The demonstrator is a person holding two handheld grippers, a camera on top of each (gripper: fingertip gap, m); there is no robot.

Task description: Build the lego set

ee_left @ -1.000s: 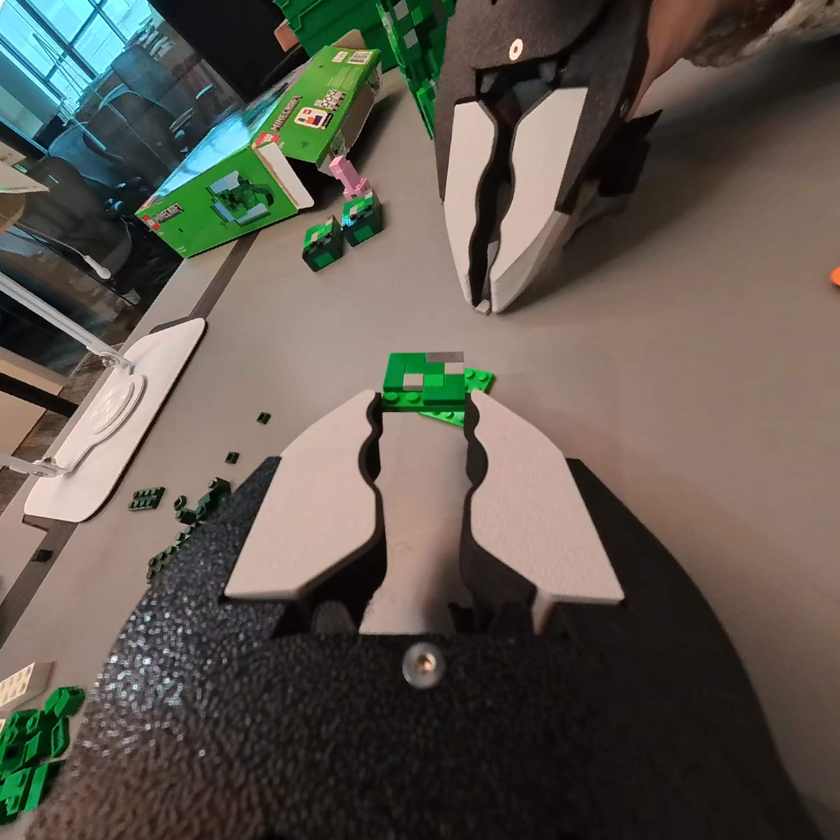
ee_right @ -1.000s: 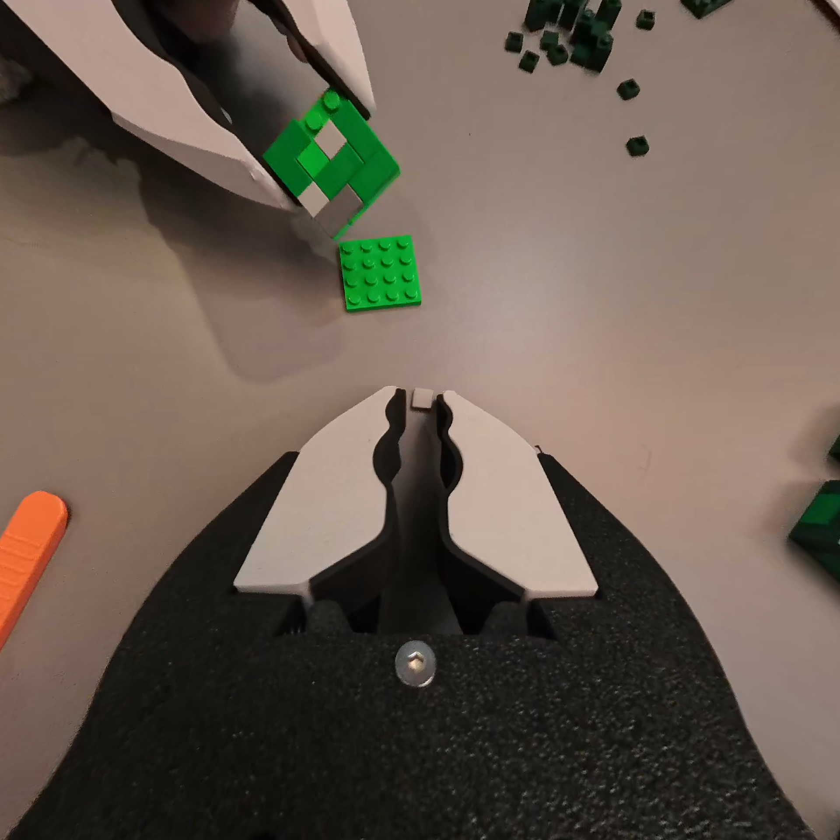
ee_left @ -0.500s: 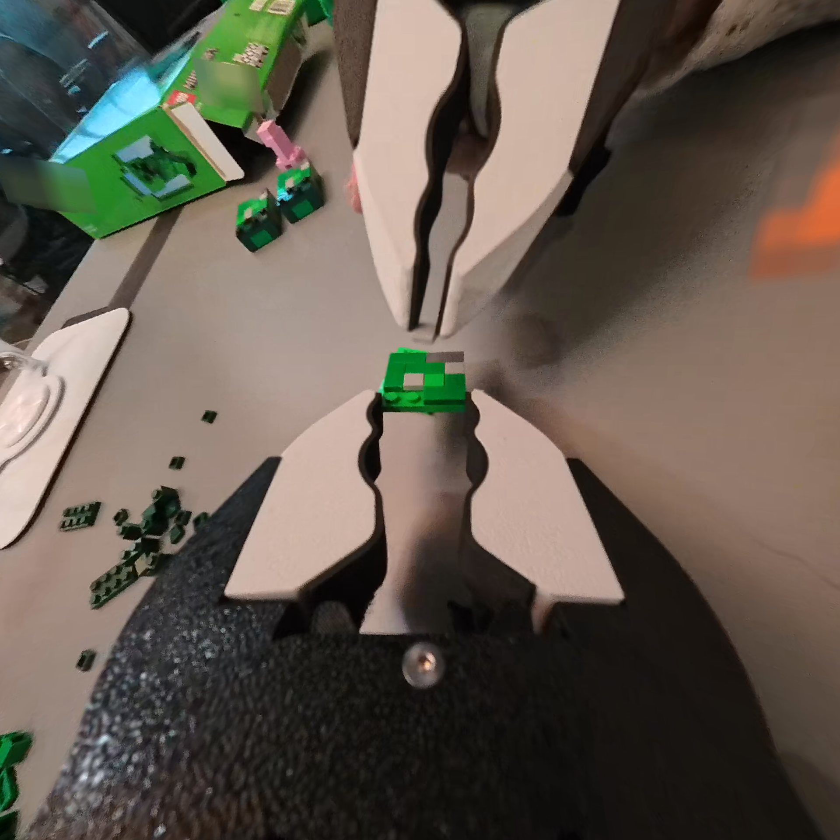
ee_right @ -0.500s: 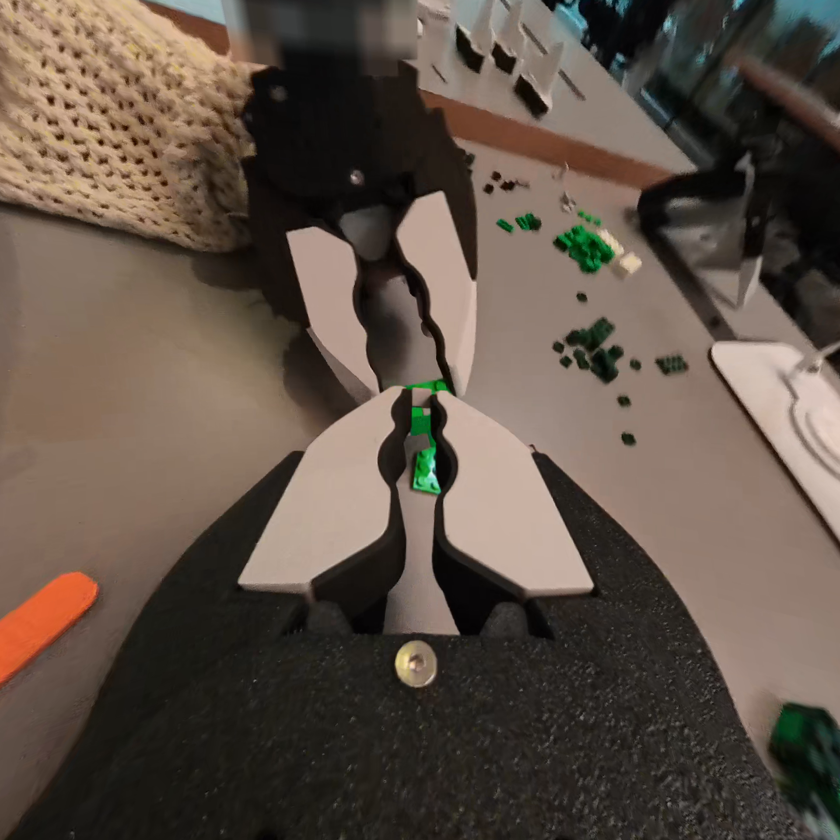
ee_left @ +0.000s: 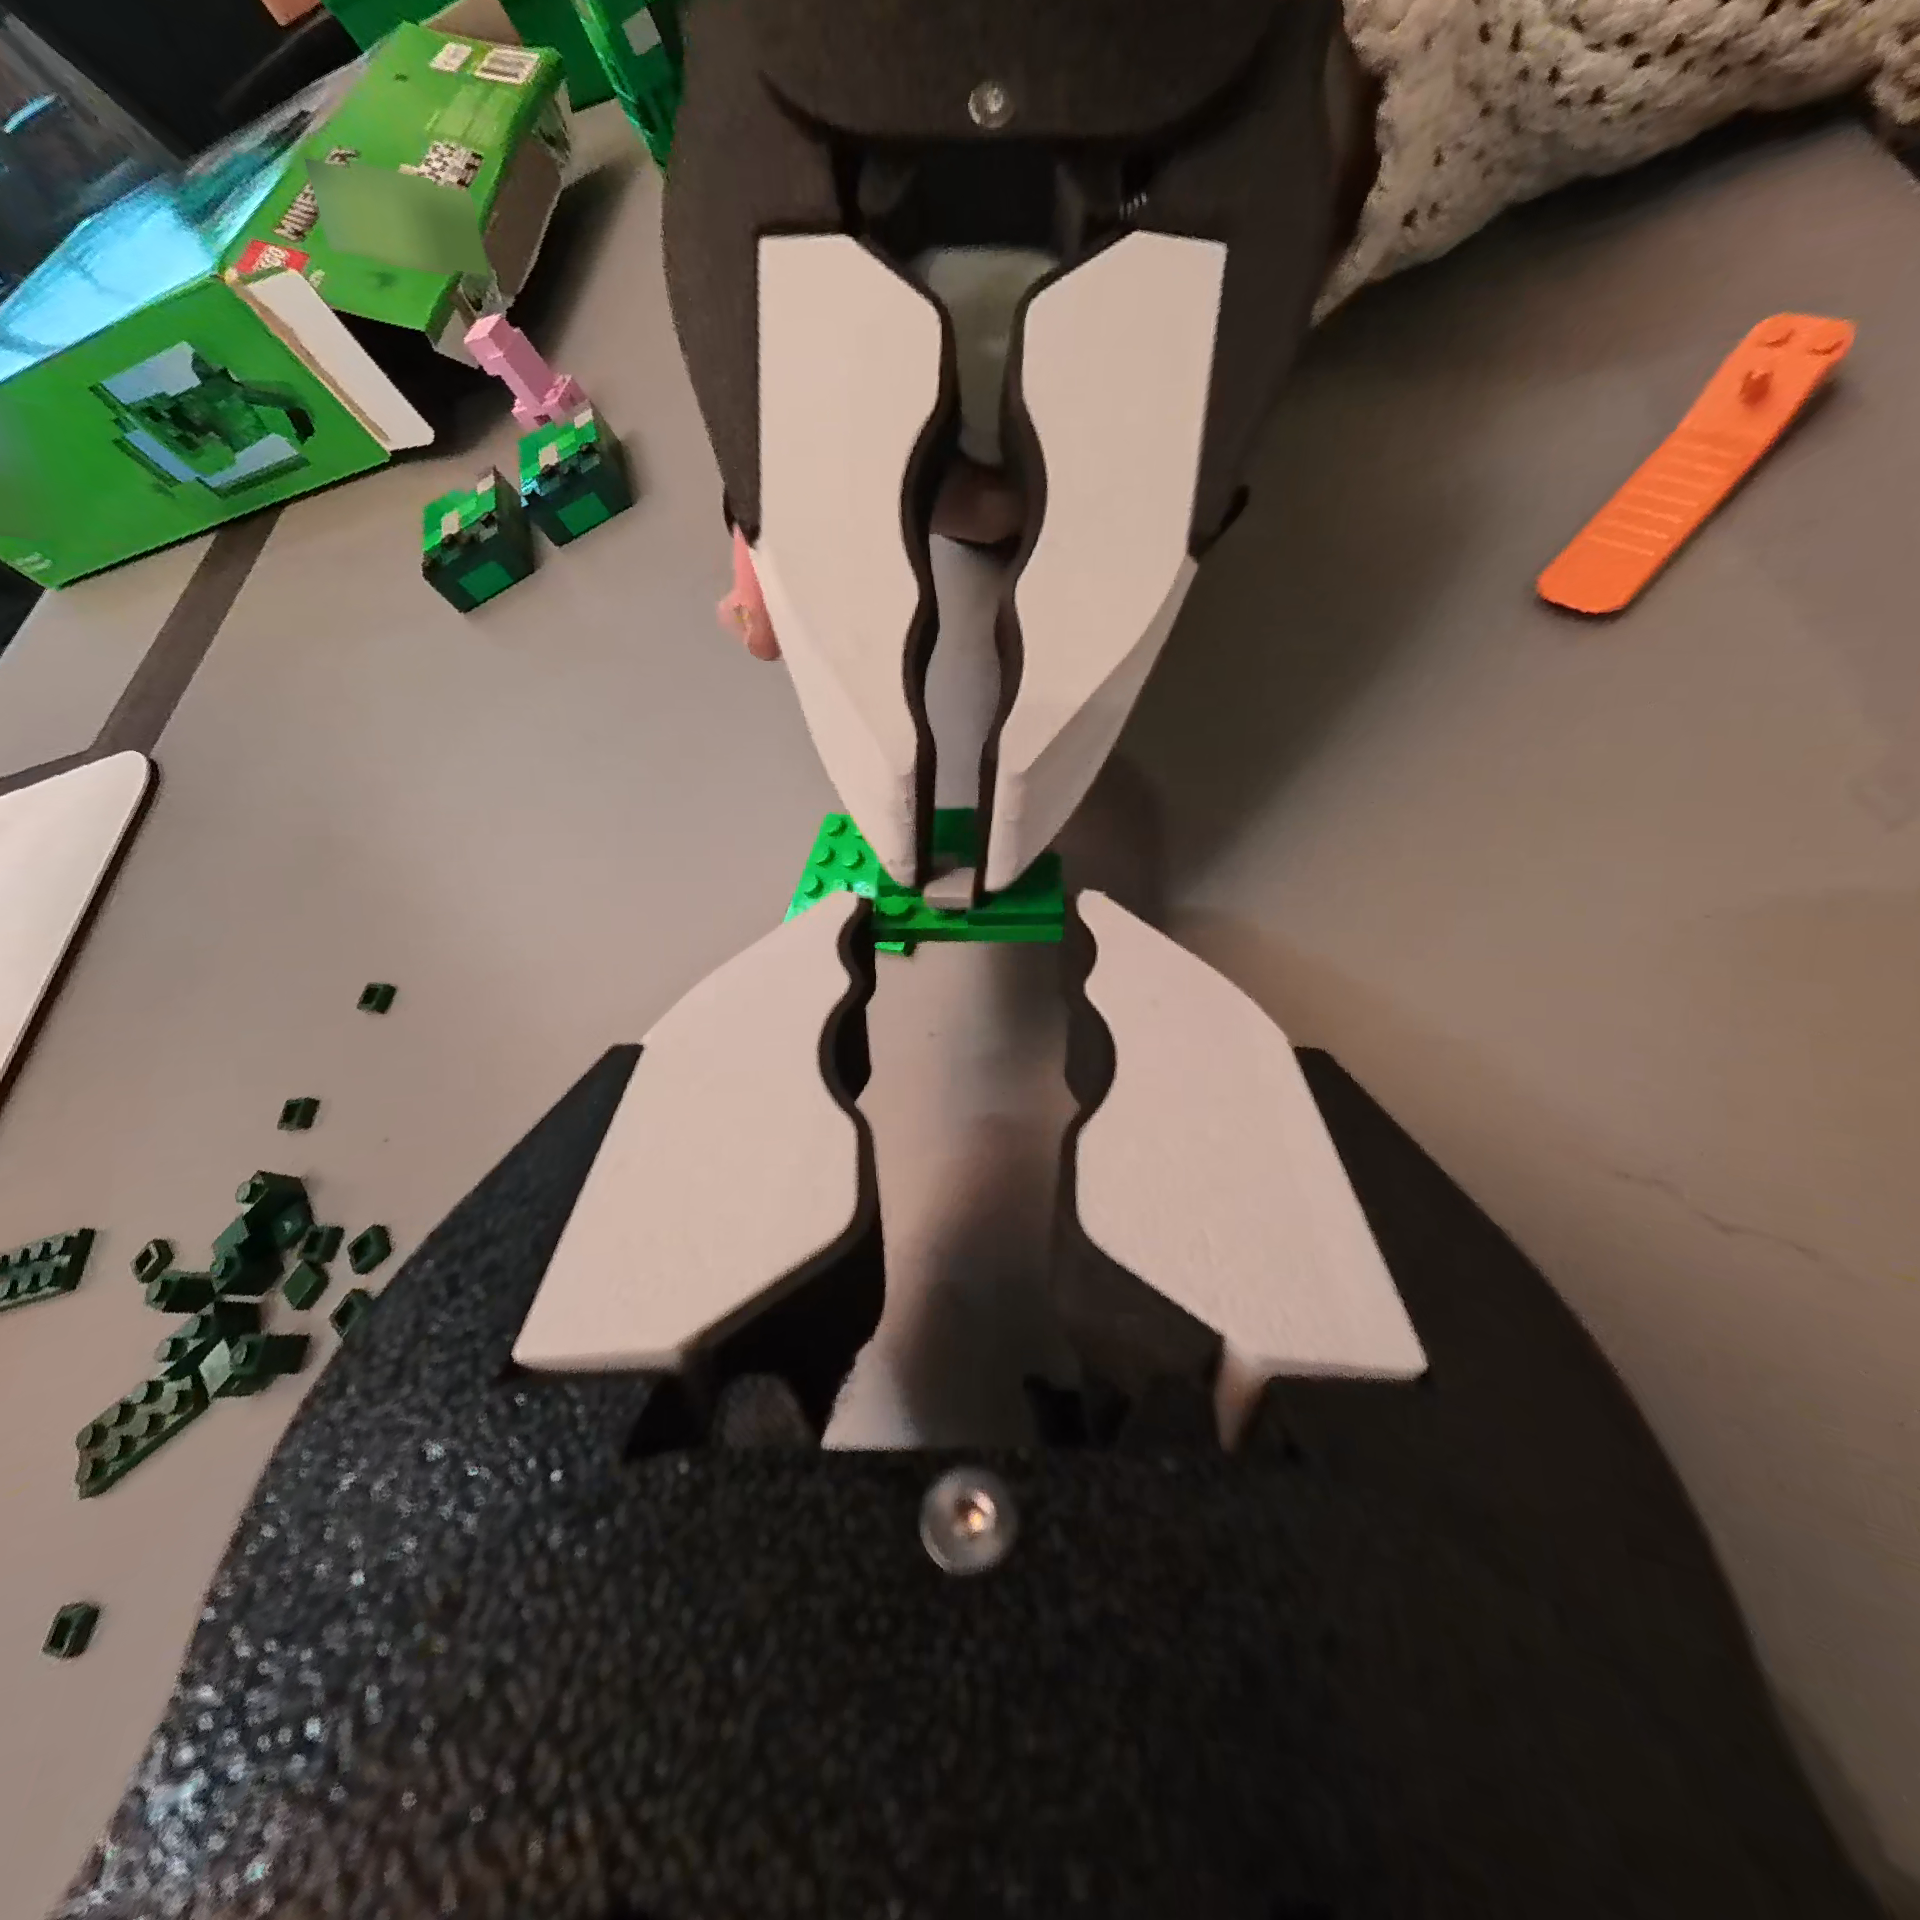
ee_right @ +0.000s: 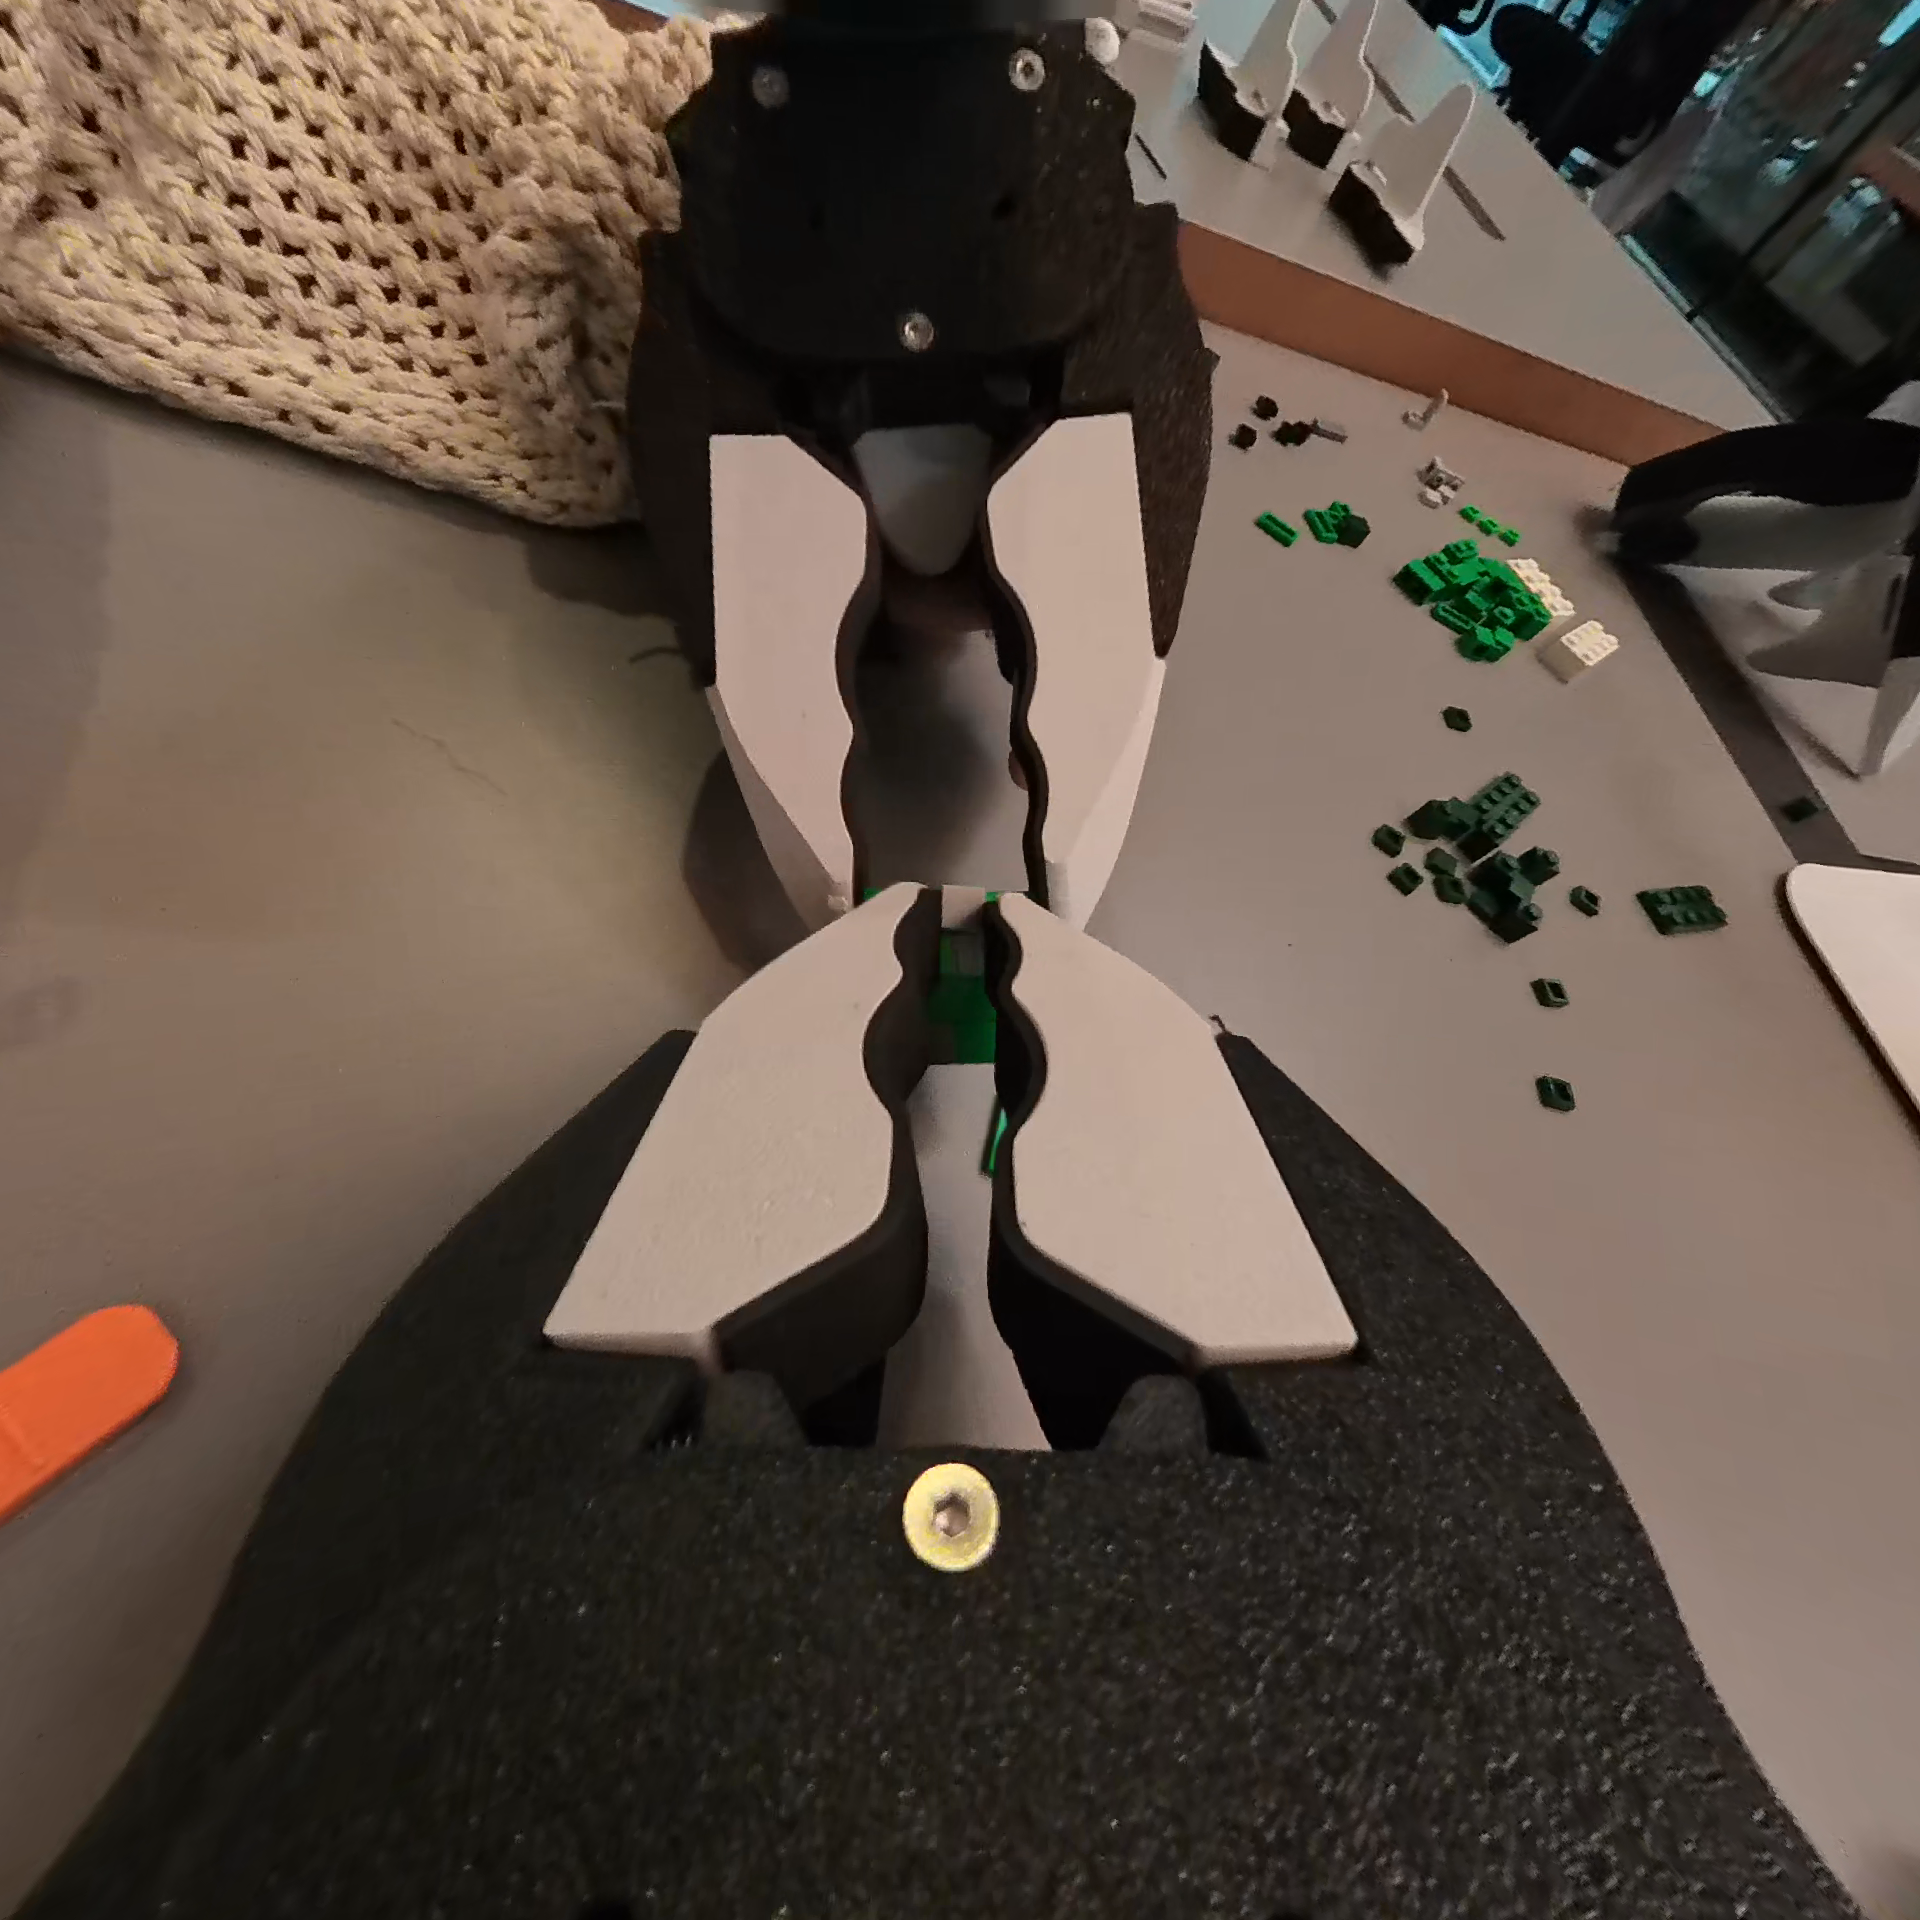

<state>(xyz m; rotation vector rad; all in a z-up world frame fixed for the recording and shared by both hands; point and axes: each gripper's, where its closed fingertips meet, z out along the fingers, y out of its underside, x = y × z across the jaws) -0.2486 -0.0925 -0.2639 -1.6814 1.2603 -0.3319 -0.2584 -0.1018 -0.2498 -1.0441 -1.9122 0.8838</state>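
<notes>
Grey table [ee_left: 1455, 935]: green printed box [ee_left: 187, 416], writing blurred.

light: dim, warm indoor | shadows: soft | blur: slight at edges, perhaps motion | distortion: strong wide-angle bending

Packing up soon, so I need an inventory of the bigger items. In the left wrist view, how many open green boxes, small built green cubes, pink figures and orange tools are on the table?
Open green box: 1
Built green cubes: 2
Pink figure: 1
Orange tool: 1
Total: 5
</notes>
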